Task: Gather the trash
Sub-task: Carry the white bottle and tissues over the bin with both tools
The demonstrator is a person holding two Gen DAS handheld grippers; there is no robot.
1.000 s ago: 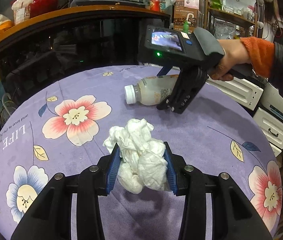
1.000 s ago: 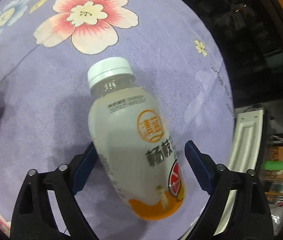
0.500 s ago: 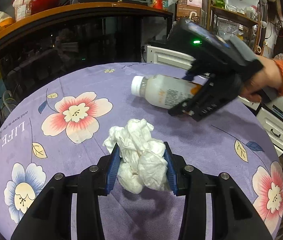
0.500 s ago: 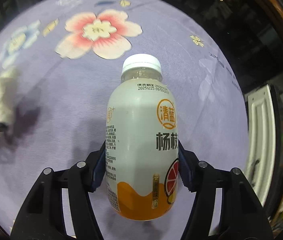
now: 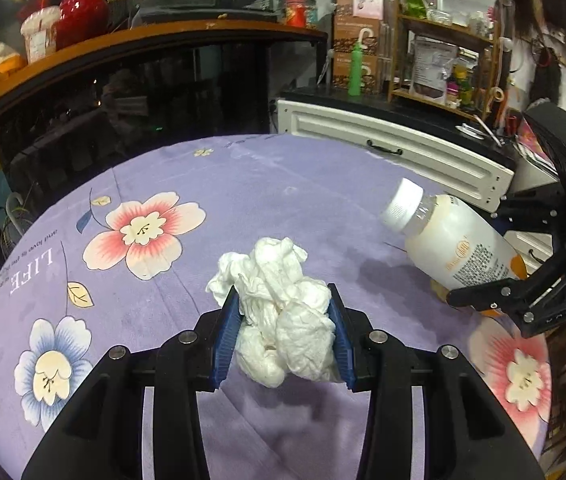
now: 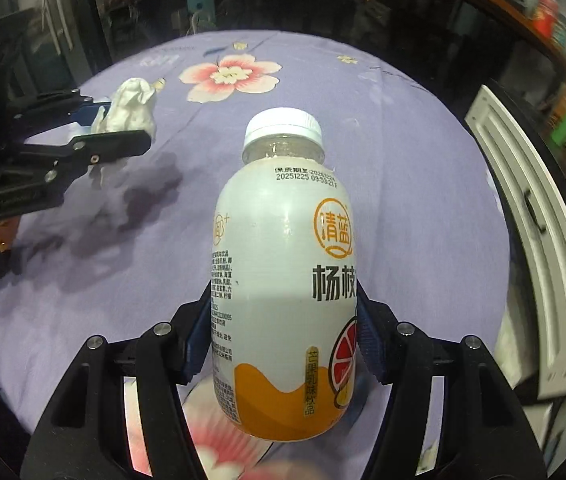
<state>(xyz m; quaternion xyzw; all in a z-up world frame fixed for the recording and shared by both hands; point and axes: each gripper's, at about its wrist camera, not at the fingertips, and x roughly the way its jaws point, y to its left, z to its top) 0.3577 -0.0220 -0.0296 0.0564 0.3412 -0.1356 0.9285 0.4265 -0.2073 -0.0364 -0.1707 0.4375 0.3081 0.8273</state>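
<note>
The left gripper [image 5: 283,332] has its jaws pinching a crumpled white tissue wad [image 5: 279,312] above the tabletop [image 5: 283,200], which is covered with a purple flowered cloth. The right gripper [image 6: 283,344] has its jaws pressed on both sides of a white drink bottle [image 6: 283,280] with an orange base and a white cap, lifted clear of the cloth. Beyond the tabletop stand a white cabinet panel [image 5: 395,152] and a wooden counter [image 5: 123,40] carrying a red vase [image 5: 79,4].
</note>
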